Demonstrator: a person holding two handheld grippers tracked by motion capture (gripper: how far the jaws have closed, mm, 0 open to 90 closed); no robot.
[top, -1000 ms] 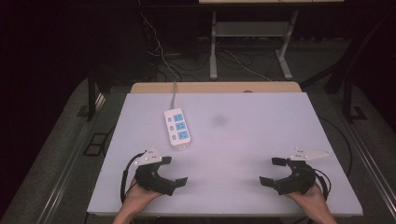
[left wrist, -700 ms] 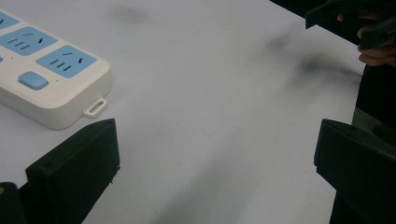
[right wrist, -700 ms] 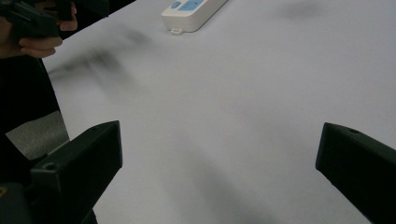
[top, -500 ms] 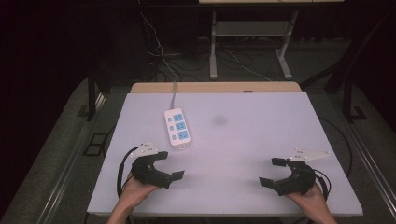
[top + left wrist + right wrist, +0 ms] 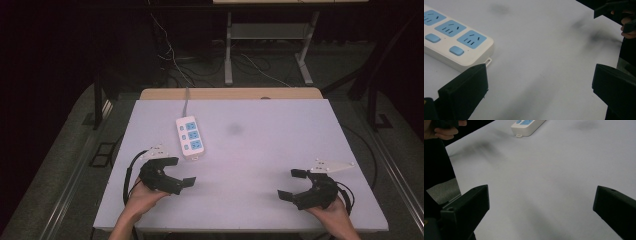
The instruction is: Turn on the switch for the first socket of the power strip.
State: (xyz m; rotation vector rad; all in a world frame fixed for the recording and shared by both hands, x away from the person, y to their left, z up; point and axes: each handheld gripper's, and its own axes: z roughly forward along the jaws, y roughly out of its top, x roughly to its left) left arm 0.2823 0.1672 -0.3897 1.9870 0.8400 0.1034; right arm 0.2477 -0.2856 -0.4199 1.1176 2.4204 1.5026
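White table (image 5: 260, 150) under me, pale and bare across most of its top, with a faint grey smudge (image 5: 234, 129) near the middle. My left tool (image 5: 179, 172) sits low at the near left, held in my left hand (image 5: 142, 196), jaws spread wide with nothing between them. In the left gripper view those two black jaws stand far apart over plain table, and the power strip (image 5: 451, 42) lies just beyond the left jaw, close but not touching. It's a cream-white strip with three blue socket faces and small blue buttons beside them. From the high view the power strip (image 5: 190, 136) lies on the left half of the table, running away from me, its grey cord (image 5: 187, 97) leading off the far edge. My right tool (image 5: 294, 184) rests at the near right, in my right hand (image 5: 332, 212), also released, jaws gaping and holding nothing. In the right gripper view the jaws frame bare table, with the end of the power strip (image 5: 527, 126) well off at the top. The two tools are well apart. Beyond the far edge runs a tan wooden board (image 5: 230, 93).
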